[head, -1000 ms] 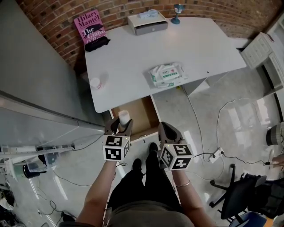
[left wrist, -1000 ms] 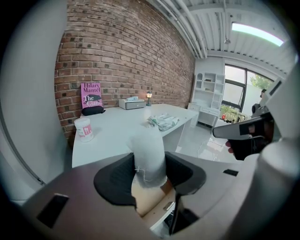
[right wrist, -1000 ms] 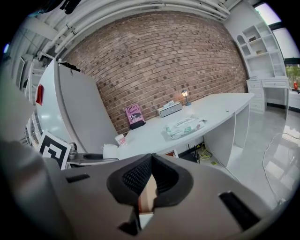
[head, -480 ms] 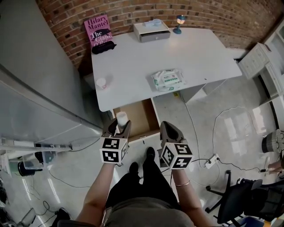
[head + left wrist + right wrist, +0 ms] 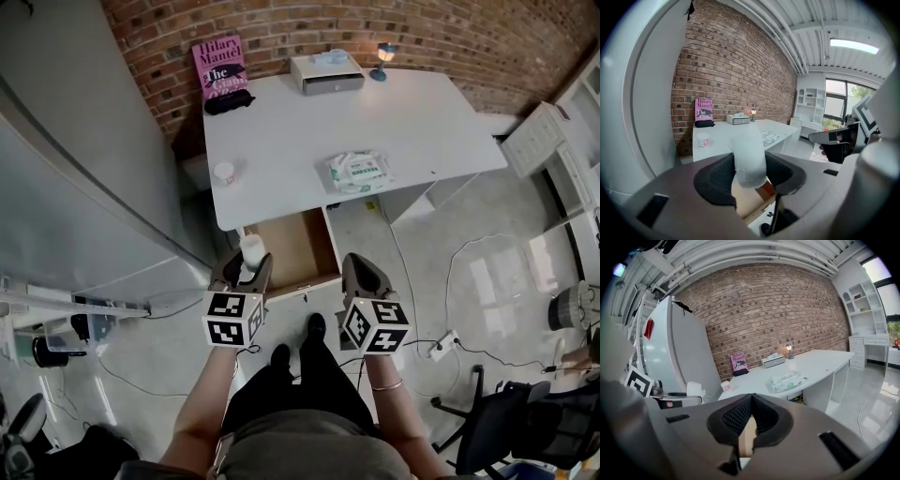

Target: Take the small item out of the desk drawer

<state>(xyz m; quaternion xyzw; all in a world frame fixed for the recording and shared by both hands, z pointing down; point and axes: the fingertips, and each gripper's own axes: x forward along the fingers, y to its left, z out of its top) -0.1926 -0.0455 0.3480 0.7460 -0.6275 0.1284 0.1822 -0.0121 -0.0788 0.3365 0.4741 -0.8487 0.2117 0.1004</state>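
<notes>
Left gripper (image 5: 246, 270) grips the white item (image 5: 251, 247), seemingly lifted out of the open drawer (image 5: 292, 246); right gripper (image 5: 362, 274) is closed and empty; next, probably set it on the tabletop (image 5: 309, 131)

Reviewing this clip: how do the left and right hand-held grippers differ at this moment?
The left hand-held gripper has its jaws wide apart, clamped on a small white cylinder. The right hand-held gripper has its jaws together and empty. The left is at the open drawer's front left corner, and the right is just past its front right corner. Both point toward the desk.
</notes>
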